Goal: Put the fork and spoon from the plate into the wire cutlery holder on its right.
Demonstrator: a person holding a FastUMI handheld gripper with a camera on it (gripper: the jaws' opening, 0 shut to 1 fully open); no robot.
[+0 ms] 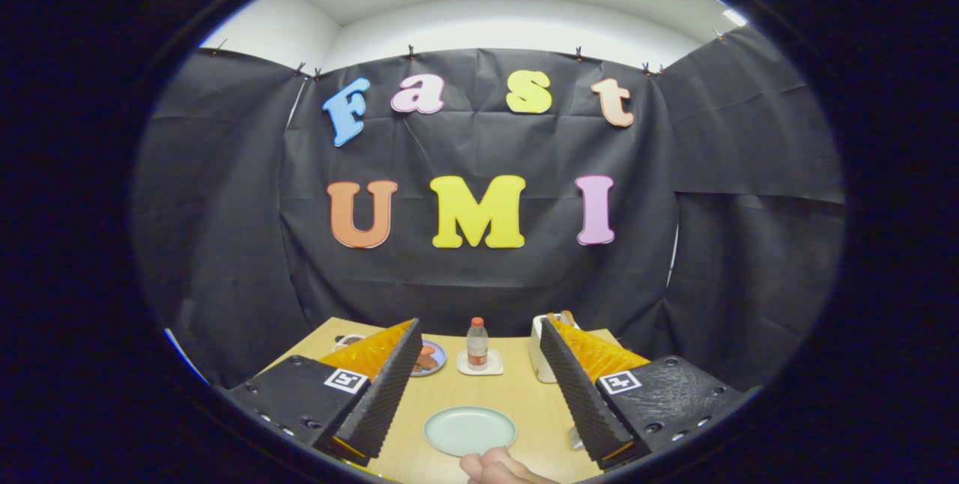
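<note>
We hold our gripper (479,394) high, fingers spread wide and empty, above the pale green round plate (470,430); cutlery seems absent, so next we descend and search

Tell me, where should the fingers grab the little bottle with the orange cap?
Probably around its straight round body, below the cap, coming level from the near side. The bottle stands upright on a white coaster beyond the green plate, with bare table either side, so the open fingers, holding nothing, can slide past it and pinch.
</note>
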